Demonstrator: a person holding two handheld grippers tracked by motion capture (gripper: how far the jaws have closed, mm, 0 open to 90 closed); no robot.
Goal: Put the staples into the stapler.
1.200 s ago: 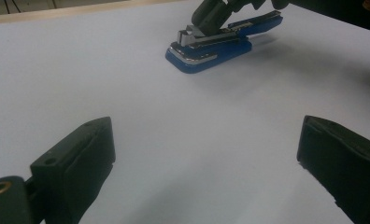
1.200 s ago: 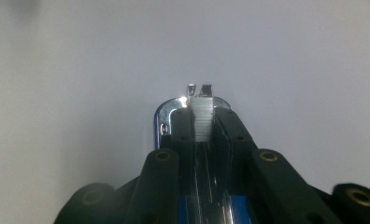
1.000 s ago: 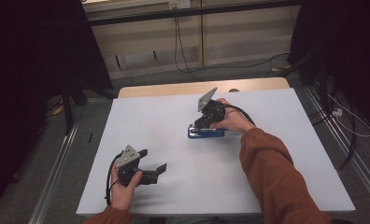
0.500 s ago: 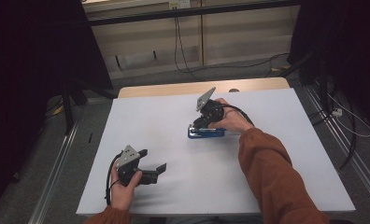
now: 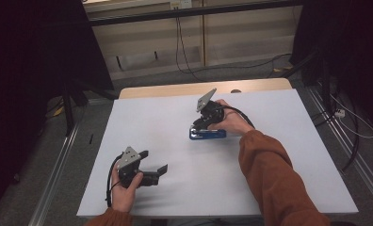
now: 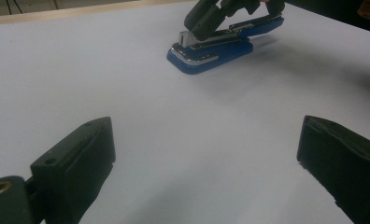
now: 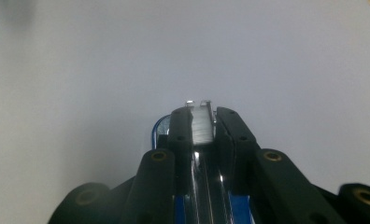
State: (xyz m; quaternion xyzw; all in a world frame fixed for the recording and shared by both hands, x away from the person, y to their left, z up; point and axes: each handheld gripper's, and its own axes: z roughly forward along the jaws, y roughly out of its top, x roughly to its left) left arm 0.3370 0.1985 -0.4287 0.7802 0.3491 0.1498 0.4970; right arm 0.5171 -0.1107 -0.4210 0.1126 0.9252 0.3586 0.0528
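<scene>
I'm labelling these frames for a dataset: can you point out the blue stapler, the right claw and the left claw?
blue stapler [image 6: 206, 58], left gripper view, on its blue base near the front end.
right claw [image 7: 202, 128], right gripper view, midway between its tips, shut on the stapler's top.
left claw [image 5: 152, 161], high view, gap between its open tips.

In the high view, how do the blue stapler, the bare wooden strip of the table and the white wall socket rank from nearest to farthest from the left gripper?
1. Blue stapler: mid-table, up and right of the left gripper.
2. Bare wooden strip: far table edge.
3. White wall socket: top of the view, beyond the table.
</scene>
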